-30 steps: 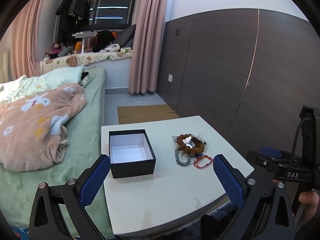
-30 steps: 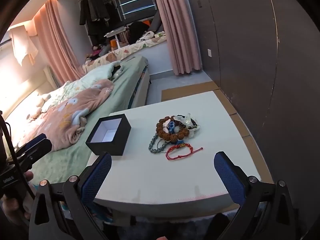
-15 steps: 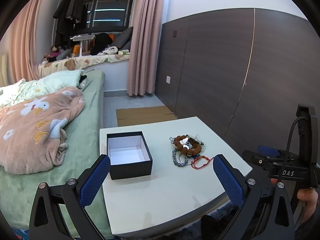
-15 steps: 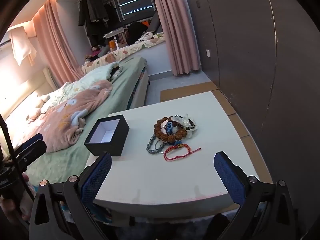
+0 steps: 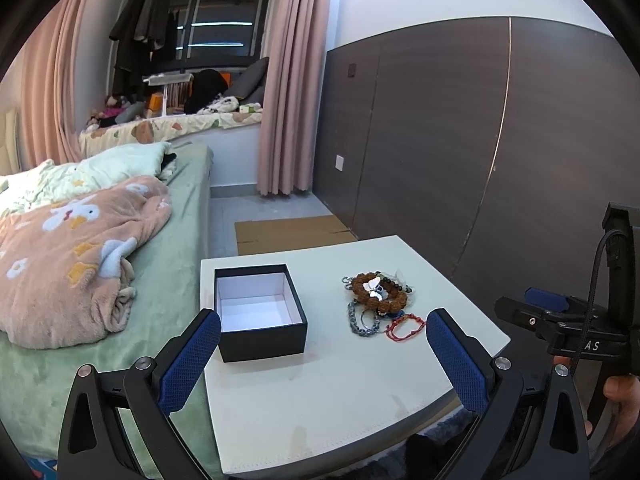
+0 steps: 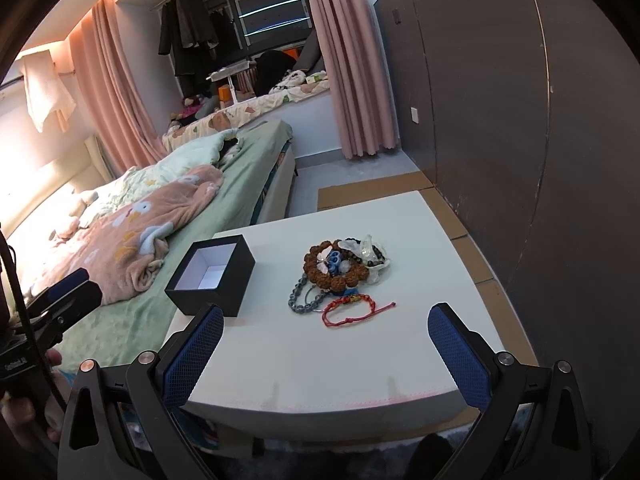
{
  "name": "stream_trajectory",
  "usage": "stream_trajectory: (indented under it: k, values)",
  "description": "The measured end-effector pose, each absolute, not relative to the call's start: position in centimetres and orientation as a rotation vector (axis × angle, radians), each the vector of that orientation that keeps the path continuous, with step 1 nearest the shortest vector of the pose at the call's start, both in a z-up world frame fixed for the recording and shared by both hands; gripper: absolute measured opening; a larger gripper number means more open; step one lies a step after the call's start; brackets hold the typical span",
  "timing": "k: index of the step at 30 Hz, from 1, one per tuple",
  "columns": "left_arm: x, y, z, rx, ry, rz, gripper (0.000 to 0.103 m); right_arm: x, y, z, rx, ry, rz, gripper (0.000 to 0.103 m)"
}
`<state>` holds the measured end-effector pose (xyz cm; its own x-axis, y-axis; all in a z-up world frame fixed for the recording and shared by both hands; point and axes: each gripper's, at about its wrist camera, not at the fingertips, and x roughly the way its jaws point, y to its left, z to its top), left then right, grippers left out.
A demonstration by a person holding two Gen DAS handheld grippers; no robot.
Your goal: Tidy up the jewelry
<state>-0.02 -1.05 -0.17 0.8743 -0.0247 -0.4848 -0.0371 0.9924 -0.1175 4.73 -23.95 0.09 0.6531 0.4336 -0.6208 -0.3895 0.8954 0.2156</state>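
Observation:
An open black box (image 5: pixel 258 312) (image 6: pixel 212 274) with a white inside stands empty on the left part of a white table (image 5: pixel 360 400) (image 6: pixel 400 344). To its right lies a heap of jewelry: a brown bead bracelet (image 5: pixel 378 294) (image 6: pixel 334 266), a grey chain (image 5: pixel 360 320) (image 6: pixel 300 300) and a red cord bracelet (image 5: pixel 406 326) (image 6: pixel 348 310). My left gripper (image 5: pixel 323 354) hangs open short of the table's near edge. My right gripper (image 6: pixel 326 354) is open too, held before the near edge, facing the red bracelet. Nothing is between either pair of fingers.
A bed (image 5: pixel 168 280) with a pink blanket (image 5: pixel 72 248) runs along the table's left side. A dark panelled wall (image 5: pixel 480 160) stands to the right. Flat cardboard (image 5: pixel 288 232) lies on the floor behind the table. The right gripper's body (image 5: pixel 560 320) shows at the left view's right edge.
Both grippers have shifted slightly; the table and jewelry sit a little lower and closer in the views. Nothing was picked up and both stay open.

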Motion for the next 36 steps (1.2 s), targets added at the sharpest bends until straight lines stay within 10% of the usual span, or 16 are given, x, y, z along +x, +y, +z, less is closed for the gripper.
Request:
stream_trajectory:
  k: [36]
  values:
    - [0.33, -0.48, -0.86, -0.138, 0.511, 0.013, 0.102, 4.36, -23.75, 0.33, 0.054, 0.692, 0.452, 0.103]
